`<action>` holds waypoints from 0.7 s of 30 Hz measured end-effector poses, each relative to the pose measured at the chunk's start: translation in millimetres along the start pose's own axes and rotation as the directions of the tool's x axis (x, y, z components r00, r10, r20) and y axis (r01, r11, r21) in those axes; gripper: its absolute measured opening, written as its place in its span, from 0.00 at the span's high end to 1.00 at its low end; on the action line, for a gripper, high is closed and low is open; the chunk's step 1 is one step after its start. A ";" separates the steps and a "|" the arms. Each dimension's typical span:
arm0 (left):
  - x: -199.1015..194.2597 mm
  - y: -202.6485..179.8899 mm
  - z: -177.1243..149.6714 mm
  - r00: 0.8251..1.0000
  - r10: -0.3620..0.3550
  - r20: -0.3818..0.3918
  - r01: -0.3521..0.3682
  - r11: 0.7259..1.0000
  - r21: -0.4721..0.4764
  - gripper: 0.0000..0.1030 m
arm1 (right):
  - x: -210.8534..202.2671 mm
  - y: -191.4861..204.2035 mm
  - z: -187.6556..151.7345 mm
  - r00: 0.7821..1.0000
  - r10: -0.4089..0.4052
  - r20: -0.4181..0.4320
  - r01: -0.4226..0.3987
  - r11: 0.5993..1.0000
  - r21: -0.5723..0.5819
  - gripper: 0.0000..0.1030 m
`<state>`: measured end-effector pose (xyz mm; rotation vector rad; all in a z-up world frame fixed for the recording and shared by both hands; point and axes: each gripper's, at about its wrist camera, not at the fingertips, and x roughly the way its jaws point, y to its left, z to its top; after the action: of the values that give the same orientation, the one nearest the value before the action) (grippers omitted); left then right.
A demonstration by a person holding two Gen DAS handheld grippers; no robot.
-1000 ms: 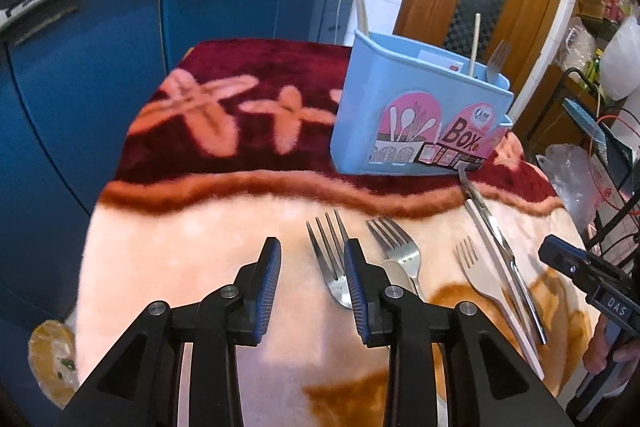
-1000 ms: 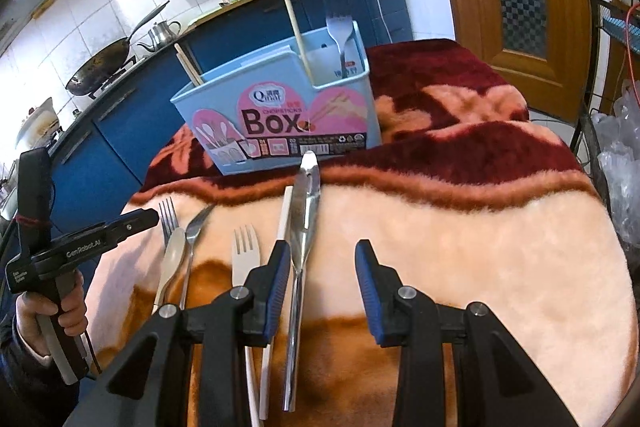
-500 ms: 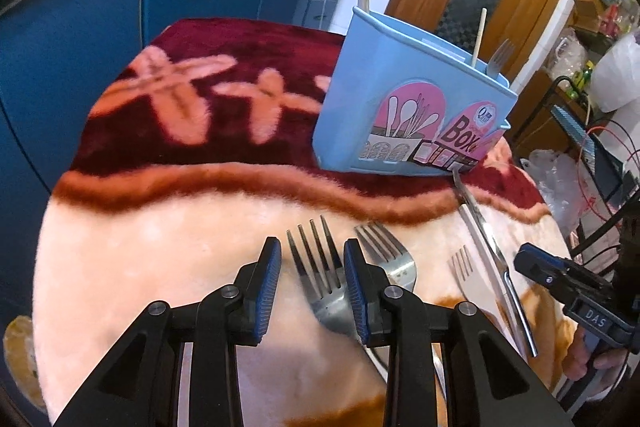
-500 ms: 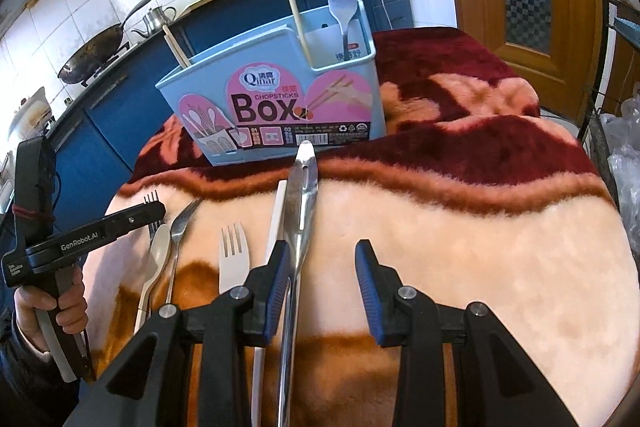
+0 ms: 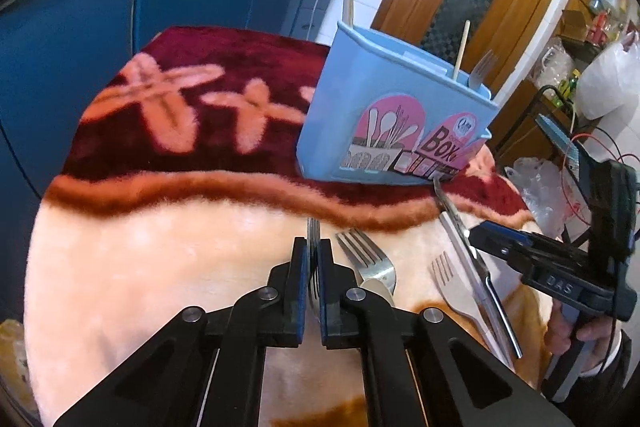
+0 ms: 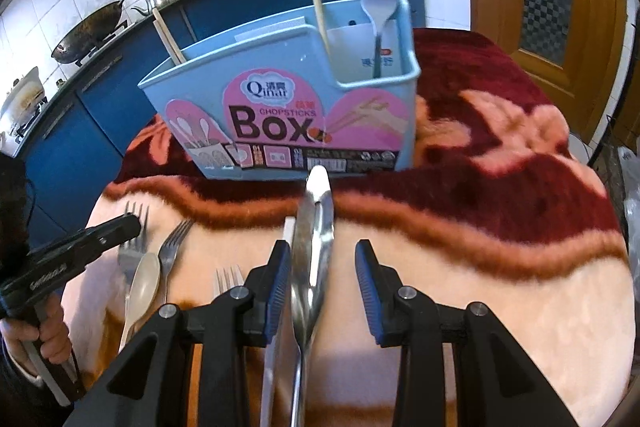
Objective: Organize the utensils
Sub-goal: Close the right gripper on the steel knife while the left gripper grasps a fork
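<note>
Left wrist view: left tool (image 5: 313,269) pinches a fork (image 5: 313,227) edge-on, near the blue box (image 5: 360,115); it could twist loose. Right tool (image 6: 322,275) gapes around tongs (image 6: 314,227).

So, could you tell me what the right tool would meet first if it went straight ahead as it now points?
Probably the box: the open right tool points at its front, along the tongs lying between its fingers. Depth is hard to judge in this view.
</note>
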<state>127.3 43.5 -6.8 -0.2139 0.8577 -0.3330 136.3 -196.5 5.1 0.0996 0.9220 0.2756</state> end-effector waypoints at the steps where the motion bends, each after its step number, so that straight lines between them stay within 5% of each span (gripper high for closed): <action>1: -2.4 -0.2 0.5 1.000 0.003 0.010 -0.003 1.000 -0.001 0.97 | 2.6 1.1 3.0 1.000 -0.003 -0.003 0.003 1.000 -0.004 0.64; 12: -32.8 -15.8 6.5 0.991 0.053 0.122 -0.060 0.997 0.049 0.98 | 31.7 2.6 25.3 0.998 -0.035 -0.053 0.035 0.999 -0.002 0.64; 15: -40.9 -23.3 8.0 0.985 0.069 0.159 -0.080 0.995 0.063 0.98 | 32.7 5.3 26.3 0.998 -0.047 -0.047 0.046 0.999 -0.013 0.76; 21: -62.6 -40.4 9.0 0.966 0.096 0.240 -0.124 0.987 0.103 0.98 | 16.2 -4.6 17.9 1.000 0.020 0.002 -0.020 0.999 0.032 0.77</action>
<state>88.1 29.7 55.7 -0.0928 0.6118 -0.2470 160.8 -195.9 2.4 0.1385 0.9245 0.2791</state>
